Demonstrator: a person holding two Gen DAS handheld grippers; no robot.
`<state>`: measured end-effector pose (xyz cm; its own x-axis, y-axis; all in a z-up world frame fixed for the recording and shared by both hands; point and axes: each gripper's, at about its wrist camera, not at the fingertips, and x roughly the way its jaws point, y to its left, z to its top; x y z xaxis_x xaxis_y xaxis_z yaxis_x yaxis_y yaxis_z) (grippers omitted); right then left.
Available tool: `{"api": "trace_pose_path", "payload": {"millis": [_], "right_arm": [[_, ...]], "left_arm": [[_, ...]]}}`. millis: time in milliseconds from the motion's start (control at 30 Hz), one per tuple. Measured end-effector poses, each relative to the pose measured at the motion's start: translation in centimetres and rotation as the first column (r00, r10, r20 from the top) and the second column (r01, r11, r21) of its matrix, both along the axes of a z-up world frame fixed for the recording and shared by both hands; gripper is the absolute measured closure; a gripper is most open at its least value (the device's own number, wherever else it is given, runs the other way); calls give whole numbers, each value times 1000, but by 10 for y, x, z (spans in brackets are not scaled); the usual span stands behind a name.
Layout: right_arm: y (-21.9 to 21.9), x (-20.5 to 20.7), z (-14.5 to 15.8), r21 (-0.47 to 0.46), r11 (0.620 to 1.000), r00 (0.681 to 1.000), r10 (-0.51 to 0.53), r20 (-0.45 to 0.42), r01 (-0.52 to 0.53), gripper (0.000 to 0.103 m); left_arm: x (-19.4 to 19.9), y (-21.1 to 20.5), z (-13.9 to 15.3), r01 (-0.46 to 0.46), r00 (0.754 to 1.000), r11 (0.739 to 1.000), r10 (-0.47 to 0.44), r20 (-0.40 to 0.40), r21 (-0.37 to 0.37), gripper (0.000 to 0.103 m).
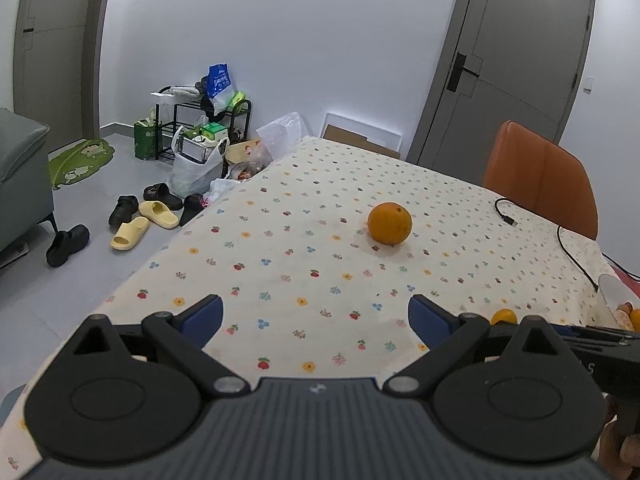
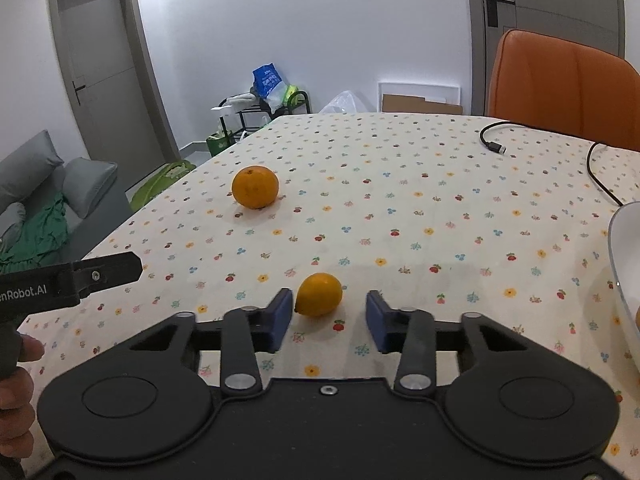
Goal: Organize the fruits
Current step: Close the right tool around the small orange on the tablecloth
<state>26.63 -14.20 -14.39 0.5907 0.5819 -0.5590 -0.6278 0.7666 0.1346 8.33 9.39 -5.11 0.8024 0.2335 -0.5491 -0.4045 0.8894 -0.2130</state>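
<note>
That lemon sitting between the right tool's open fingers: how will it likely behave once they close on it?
The lemon looks oval and rests loose on the tablecloth, so a one-sided nudge could roll it away. Its skin looks smooth, so it may slip in the right tool; it also sits nearer one pad. It appears firm, unlikely to crush.

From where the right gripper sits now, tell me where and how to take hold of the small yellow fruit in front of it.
Grip the small yellow fruit across its rounded middle, coming straight forward and low with the right gripper. It lies on its side on the tablecloth, its pointed end aimed at the left finger, and the open fingers already flank it. Closing on the belly rather than the tip should keep it from slipping out.
</note>
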Motion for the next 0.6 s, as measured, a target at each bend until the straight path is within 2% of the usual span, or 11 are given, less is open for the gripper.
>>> {"api": "trace_pose_path", "payload": {"millis": [100,267,333,367,400,533,567,600], "right_arm": [[1,2,0,11,1000,1000,11,-7,-11,79],[1,0,0,16,1000,1000,15,3,-15,81],[0,-1,3,21,1000,1000,15,10,-15,86],[0,-1,4,23,1000,1000,15,14,-15,96],[-1,-1,6,26,1000,1000,14,16,-15,98],[-3,1,9,29,999,1000,14,17,-14,97],[-4,2,10,28,1000,1000,8,10,-8,95],[-4,2,10,31,1000,1000,3,8,-4,87]], "left_arm": [[1,-1,-1,3,1000,1000,-3,-3,1,5],[2,-1,-3,7,1000,1000,-7,-9,1,5],[4,-2,-3,10,1000,1000,-10,-8,2,5],[4,-2,-2,13,1000,1000,-13,-5,1,5],[5,-3,-1,18,1000,1000,-18,0,1,5],[8,-7,2,30,1000,999,-30,3,17,5],[9,-8,2,32,999,999,-32,2,18,5],[10,-9,2,32,999,999,-32,1,18,5]]}}
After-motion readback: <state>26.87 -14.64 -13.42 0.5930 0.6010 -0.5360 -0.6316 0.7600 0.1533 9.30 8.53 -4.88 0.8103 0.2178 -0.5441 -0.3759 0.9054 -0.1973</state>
